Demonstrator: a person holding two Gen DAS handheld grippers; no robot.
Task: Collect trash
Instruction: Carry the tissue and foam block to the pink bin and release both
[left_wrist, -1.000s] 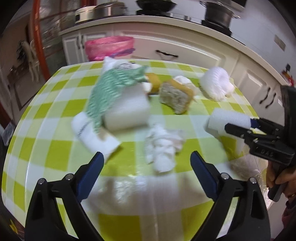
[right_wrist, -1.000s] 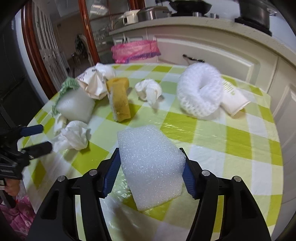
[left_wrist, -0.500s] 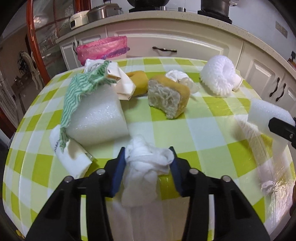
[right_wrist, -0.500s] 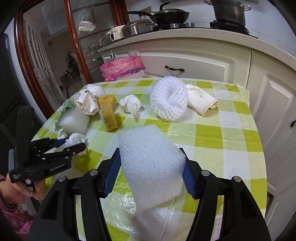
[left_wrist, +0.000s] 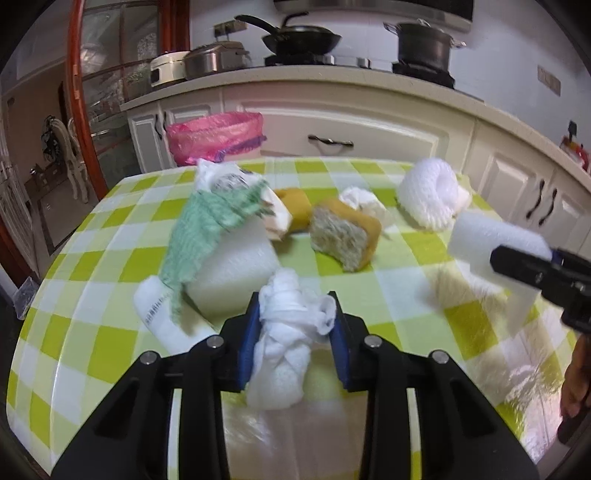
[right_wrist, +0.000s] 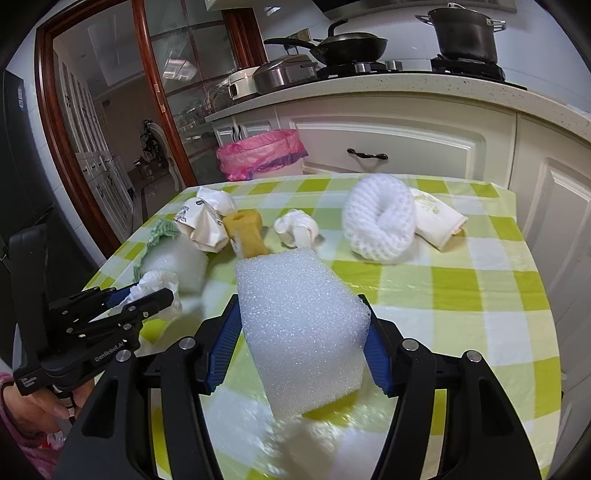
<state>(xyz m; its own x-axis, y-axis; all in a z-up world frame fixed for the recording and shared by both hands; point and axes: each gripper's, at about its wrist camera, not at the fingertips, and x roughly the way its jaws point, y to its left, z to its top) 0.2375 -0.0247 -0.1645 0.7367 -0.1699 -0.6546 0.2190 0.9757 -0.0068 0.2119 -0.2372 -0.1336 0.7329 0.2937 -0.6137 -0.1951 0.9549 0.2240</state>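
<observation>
My left gripper (left_wrist: 293, 338) is shut on a crumpled white tissue (left_wrist: 286, 332) and holds it just above the checked table (left_wrist: 92, 266); it also shows in the right wrist view (right_wrist: 147, 295). My right gripper (right_wrist: 297, 350) is shut on a white foam block (right_wrist: 301, 332), held above the table; the block also shows in the left wrist view (left_wrist: 491, 240). A pink-lined trash bin (left_wrist: 214, 138) stands beyond the table's far edge, also in the right wrist view (right_wrist: 262, 153).
On the table lie a foam block under a green cloth (left_wrist: 210, 221), a yellow sponge (left_wrist: 345, 236), a white foam net (right_wrist: 380, 218), a paper cup (right_wrist: 437, 219), crumpled paper (right_wrist: 205, 221) and a tissue ball (right_wrist: 295, 229). Kitchen cabinets (right_wrist: 406, 140) stand behind.
My left gripper closed on the white tissue and has lifted it a little. My right gripper rose and drew back with the foam block still in it.
</observation>
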